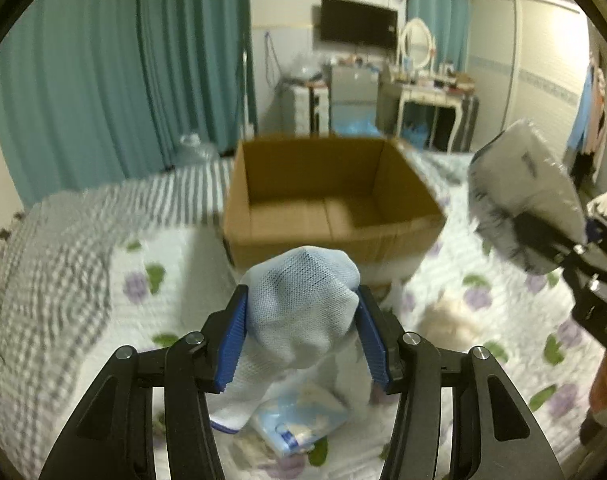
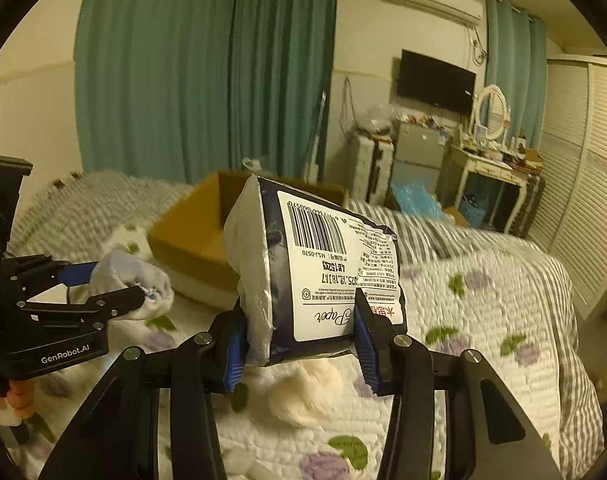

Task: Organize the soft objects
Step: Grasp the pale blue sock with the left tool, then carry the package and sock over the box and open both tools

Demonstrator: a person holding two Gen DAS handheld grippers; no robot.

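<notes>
- The left gripper (image 1: 303,332) is closed on a pale blue mesh cloth (image 1: 303,300); both blue pads press into its sides, and the cloth bulges up between them and hangs down beneath.
- The cloth is held clear of the bed quilt (image 1: 115,312), in front of the near wall of the cardboard box (image 1: 331,236).
- Below the left gripper, a light blue plastic-wrapped packet (image 1: 299,424) lies on the quilt.
- The right gripper (image 2: 299,344) is clamped on a tissue pack (image 2: 315,272) wrapped in dark and white film. Its barcode label faces the camera and reads upside down.
- The pack is held in the air, tilted, above the quilt and in front of the box's right-hand part.
- A cream fluffy item (image 2: 303,392) lies on the quilt directly below the right gripper.
- The box stands open-topped on the bed, toward the bed's far edge; its interior shows bare cardboard only.
- A grey-striped blanket (image 1: 63,240) covers the left side and far part of the bed.
- Beyond the bed: teal curtains (image 1: 115,60), a wall-mounted television (image 1: 359,24), and a dressing table (image 1: 427,96) with an oval mirror.
</notes>
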